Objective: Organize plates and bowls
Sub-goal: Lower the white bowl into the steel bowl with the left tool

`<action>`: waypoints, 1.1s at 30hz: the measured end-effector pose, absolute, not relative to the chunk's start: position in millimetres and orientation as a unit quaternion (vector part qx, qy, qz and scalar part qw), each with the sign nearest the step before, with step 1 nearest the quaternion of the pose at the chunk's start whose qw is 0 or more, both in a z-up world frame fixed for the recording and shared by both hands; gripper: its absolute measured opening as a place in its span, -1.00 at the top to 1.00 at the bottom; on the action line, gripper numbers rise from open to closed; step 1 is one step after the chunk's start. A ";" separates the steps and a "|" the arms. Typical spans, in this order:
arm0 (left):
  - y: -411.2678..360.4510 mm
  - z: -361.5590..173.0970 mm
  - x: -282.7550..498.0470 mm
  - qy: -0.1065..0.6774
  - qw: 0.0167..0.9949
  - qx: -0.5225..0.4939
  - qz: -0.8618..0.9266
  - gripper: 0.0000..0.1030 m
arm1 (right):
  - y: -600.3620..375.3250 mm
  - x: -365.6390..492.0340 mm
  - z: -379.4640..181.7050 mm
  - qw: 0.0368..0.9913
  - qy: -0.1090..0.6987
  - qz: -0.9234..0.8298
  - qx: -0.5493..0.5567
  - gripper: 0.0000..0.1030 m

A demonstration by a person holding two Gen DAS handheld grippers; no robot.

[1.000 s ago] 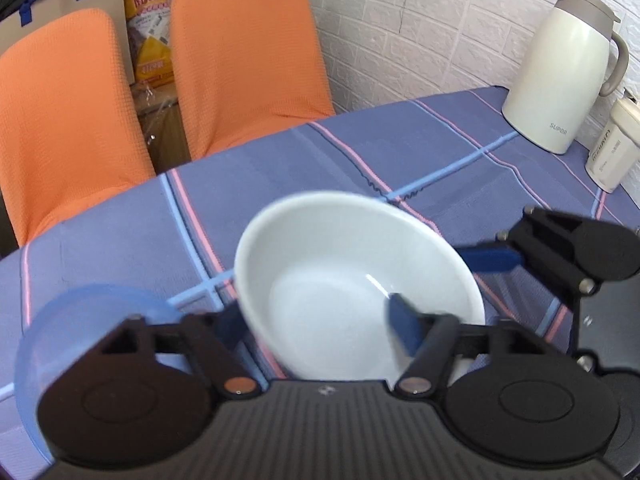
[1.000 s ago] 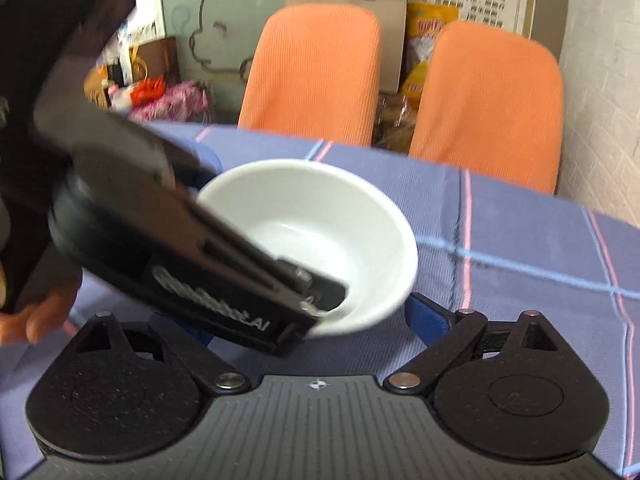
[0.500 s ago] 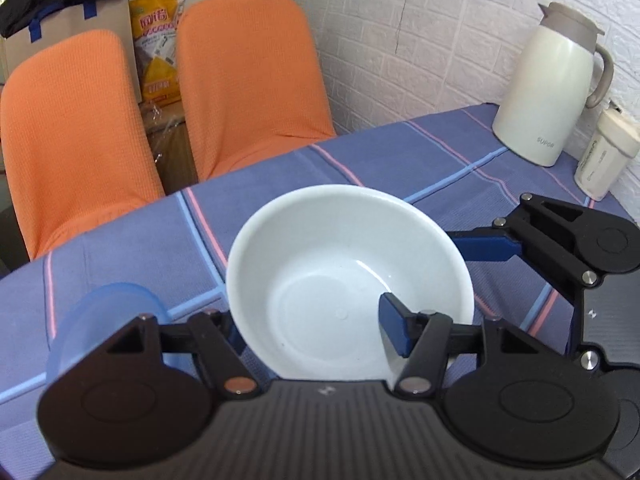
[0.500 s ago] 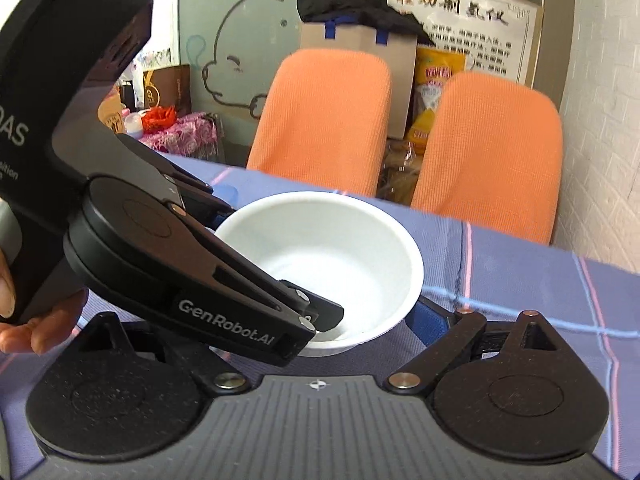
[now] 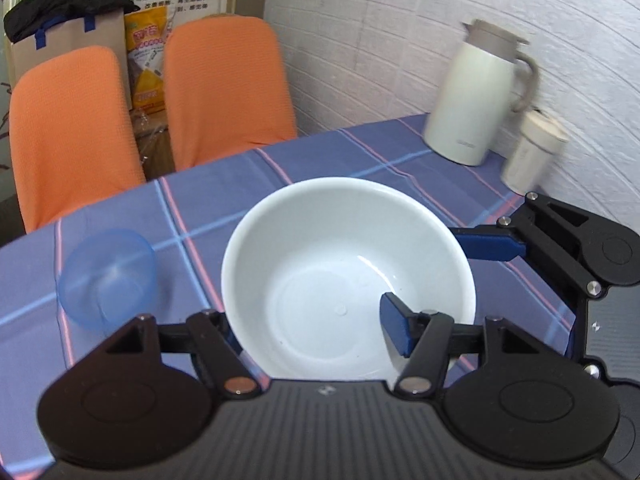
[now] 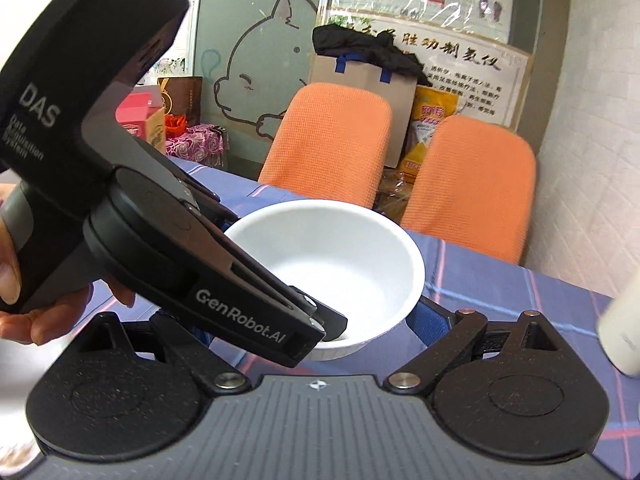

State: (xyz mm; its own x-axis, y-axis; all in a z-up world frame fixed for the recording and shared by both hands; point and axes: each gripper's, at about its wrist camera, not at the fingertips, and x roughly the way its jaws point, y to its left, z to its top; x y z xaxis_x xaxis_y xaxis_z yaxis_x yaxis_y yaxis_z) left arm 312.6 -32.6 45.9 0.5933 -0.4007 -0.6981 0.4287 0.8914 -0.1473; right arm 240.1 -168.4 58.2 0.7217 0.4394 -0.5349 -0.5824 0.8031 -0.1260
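White bowl (image 5: 348, 280) upright in the middle of the left wrist view, over the near part of the desk (image 5: 320, 160), empty inside. Not possible to tell whether seated on the desk or raised just clear of it.

Left gripper (image 5: 314, 332) closed on the near wall of the white bowl: one blue pad (image 5: 394, 328) inside against the inner wall, the opposite finger outside, mostly hidden behind the rim at lower left. Fingers at a medium spread, holding the white bowl. Seen from the right wrist view as a black body reaching in from the left, tip dipping over the rim, handle held in a hand (image 6: 24, 308) at the left edge.

Right gripper (image 6: 312, 320) spread wide, holding nothing. One blue finger (image 6: 430, 320) just beside the outer wall on the right of the white bowl; contact not clear. Other finger hidden behind the body of the left gripper.

Blue bowl (image 5: 108, 276), small and see-through, on the desk to the left of the white bowl, apart from it.

Striped purple-blue cloth over the desk. Cream jug (image 5: 476, 96) and pale lidded cup (image 5: 534, 152) close together at the far right corner by the white brick wall, well apart from both bowls. Two orange chairs (image 5: 224, 88) at the far edge of the desk.
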 end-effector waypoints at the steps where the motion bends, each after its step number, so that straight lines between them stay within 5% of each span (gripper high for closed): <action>1: -38.1 46.9 299.9 0.387 0.891 0.021 -0.236 -0.25 | -173.6 228.5 59.4 0.917 0.248 0.276 -0.144 -0.62; 11: -81.6 19.5 193.9 0.408 0.870 0.037 -0.274 -0.26 | -212.0 128.9 47.0 0.916 0.276 0.253 -0.141 -0.66; 20: -90.4 -6.3 182.7 0.435 0.860 0.046 -0.262 -0.28 | -217.6 124.1 24.8 0.908 0.302 0.263 -0.124 -0.66; 28: -88.2 -6.9 181.3 0.434 0.861 0.056 -0.258 -0.77 | -230.2 111.2 15.6 0.911 0.310 0.252 -0.107 -0.63; 33: -72.1 1.2 169.9 0.433 0.859 0.037 -0.273 -0.83 | -244.2 92.9 19.6 0.913 0.313 0.248 -0.089 -0.63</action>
